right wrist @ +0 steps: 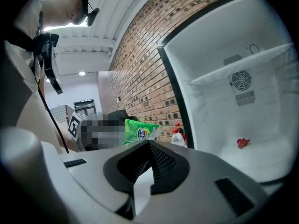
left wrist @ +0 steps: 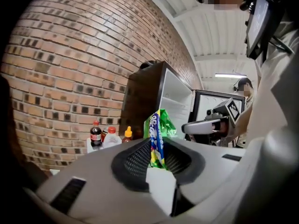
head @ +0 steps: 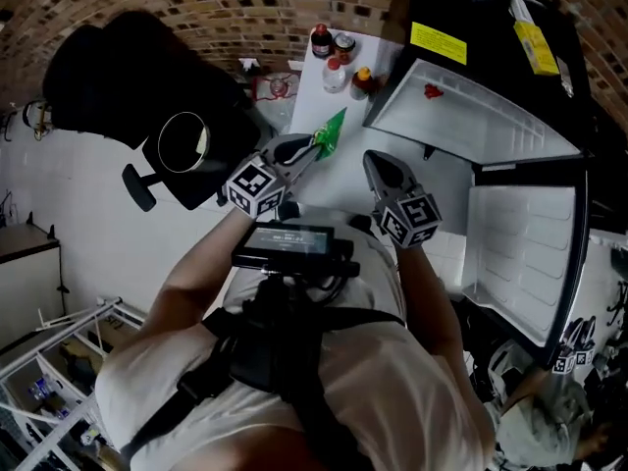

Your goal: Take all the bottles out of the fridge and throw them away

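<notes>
Several bottles (head: pixel 335 75) well beyond left claw (head: pixel 316 148); green packet (head: pixel 332 130) clamped.

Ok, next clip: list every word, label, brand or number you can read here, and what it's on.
No text here can be read.
green packet: blue logo with pale lettering, too blurred to read.
yellow stickers on the fridge: print too small.
cola bottle: red label, unreadable.
marker cubes: square code patterns only, no words.
</notes>
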Demonstrator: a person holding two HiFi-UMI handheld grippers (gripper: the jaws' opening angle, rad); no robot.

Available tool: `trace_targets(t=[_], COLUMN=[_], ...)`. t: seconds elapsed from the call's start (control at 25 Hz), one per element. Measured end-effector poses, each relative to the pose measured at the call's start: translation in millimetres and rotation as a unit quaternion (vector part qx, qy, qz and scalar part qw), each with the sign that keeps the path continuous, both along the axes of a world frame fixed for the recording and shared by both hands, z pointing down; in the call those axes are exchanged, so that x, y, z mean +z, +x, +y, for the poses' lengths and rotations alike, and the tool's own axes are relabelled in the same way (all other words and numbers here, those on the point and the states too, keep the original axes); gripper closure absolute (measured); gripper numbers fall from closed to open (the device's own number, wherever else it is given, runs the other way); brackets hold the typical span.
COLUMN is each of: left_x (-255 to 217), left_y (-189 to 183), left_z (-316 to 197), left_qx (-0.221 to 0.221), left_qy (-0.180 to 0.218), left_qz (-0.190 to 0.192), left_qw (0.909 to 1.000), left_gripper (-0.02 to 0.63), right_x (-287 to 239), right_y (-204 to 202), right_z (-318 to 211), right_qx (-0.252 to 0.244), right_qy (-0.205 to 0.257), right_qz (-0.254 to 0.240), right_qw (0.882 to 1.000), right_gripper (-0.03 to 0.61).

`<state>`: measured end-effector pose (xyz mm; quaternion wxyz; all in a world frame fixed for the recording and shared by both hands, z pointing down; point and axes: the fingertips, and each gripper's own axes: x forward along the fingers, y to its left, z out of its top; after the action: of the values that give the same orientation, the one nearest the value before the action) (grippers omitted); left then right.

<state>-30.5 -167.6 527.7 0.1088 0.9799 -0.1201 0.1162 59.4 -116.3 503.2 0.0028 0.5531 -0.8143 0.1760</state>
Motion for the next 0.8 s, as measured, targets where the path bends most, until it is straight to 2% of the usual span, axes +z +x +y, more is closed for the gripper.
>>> trace_targets(t=[0.32, 0.64, 0.8], left_x=[16.0, 40.5, 54.6], left_y=[-89.4, -195.1, -248.0], left_z=[-35.6, -67.0, -83.3], left_qx=[-0.092, -0.191, -0.241], left_qy=[-0.015, -0.028, -0.034], left_qz=[-0.004, -0.021, -0.036], left_qw=[0.9957, 0.9809, 0.9692], left_gripper=[0.532, 0.532, 0.532], right_x=[-1.4, 3.8, 8.8], right_y=[-70.1, -144.1, -175.4], right_z=[-38.6, -70.4, -86.4], right_qx=[-0.064, -0.119, -0.136], right_qy=[-0.006, -0.014, -0.015], right_qz=[0.019, 0.018, 0.012], right_qw=[0.998, 0.993, 0.991], right_gripper=[0.589, 0.589, 0.589])
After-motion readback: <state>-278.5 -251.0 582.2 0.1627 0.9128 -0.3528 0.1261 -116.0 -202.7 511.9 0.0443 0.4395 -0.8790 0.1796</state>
